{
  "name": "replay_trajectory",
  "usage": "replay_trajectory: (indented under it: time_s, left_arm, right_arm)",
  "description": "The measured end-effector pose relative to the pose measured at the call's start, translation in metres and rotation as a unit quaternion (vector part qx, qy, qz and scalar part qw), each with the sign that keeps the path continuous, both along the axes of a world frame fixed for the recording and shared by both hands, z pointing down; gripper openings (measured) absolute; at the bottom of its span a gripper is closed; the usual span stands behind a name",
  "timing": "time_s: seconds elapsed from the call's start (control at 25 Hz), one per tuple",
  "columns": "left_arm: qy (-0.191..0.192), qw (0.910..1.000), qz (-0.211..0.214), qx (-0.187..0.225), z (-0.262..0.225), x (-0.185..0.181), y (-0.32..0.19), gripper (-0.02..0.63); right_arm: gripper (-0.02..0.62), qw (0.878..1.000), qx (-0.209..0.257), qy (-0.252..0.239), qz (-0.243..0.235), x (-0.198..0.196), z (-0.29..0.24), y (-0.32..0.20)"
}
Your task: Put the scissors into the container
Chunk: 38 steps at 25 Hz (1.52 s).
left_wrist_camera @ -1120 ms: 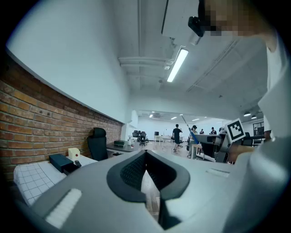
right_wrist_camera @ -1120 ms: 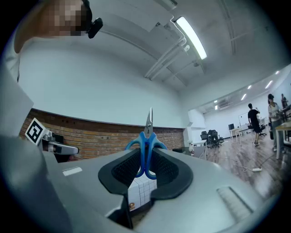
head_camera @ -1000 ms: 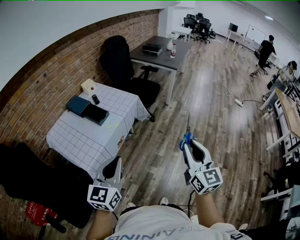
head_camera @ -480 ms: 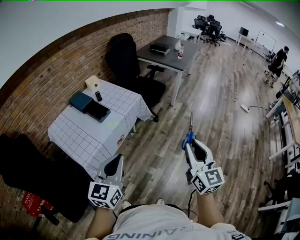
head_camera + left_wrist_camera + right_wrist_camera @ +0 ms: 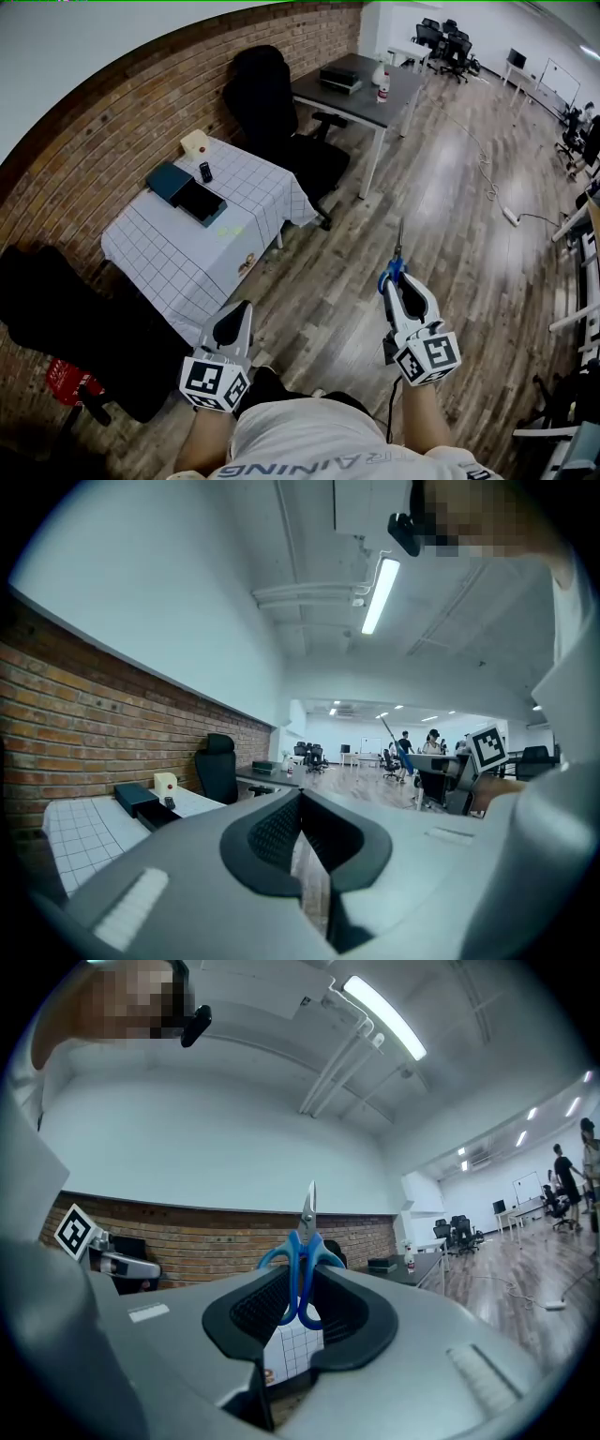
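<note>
The blue-handled scissors [image 5: 394, 270] stand upright with blades pointing away, and my right gripper [image 5: 401, 286] is shut on their handles; the right gripper view shows the scissors [image 5: 302, 1241] pinched between the pads. A dark teal container [image 5: 170, 180] with a black tray [image 5: 199, 201] beside it lies on the checked tablecloth of the small table [image 5: 169, 262], far off to the left front. My left gripper [image 5: 234, 325] hangs near my waist, shut and holding nothing; its own view shows the tips of the left gripper [image 5: 300, 795] meeting.
A cream box with a red button [image 5: 194, 142] and a small black item [image 5: 205, 172] share the table. Black office chairs [image 5: 272, 103] and a grey desk [image 5: 361, 84] stand beyond it. A black chair [image 5: 75, 337] and a red basket [image 5: 70, 392] stand at the left.
The view has swung so the table and desk sit further right and a little nearer. Both grippers keep their pose, with the scissors still held upright.
</note>
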<state>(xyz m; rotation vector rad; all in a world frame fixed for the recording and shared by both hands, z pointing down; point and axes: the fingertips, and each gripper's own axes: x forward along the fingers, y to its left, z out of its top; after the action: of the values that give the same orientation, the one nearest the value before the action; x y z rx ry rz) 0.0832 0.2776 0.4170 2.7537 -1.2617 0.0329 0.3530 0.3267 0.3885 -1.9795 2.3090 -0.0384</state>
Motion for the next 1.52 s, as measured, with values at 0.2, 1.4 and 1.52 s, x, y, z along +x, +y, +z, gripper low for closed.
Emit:
replay_trajectory:
  time_s: [0.2,1.4,1.52]
  left_arm:
    - [0.003,0.9997,-0.024,-0.006,0.003,-0.007,-0.028,0.002]
    - [0.023,0.9925,-0.118,-0.022,-0.001,-0.142,-0.310,0.002]
    - [0.025,0.9894,-0.141,-0.026,0.002,-0.161,-0.319,0.002]
  right_arm:
    - [0.101,1.000,-0.001,0.001,-0.020,-0.001,-0.001,-0.033]
    - [0.101,0.992,-0.013,0.030,-0.119,-0.133,-0.018,-0.366]
    - [0.101,0.989,-0.020,0.031,-0.143,-0.153,-0.015,-0.390]
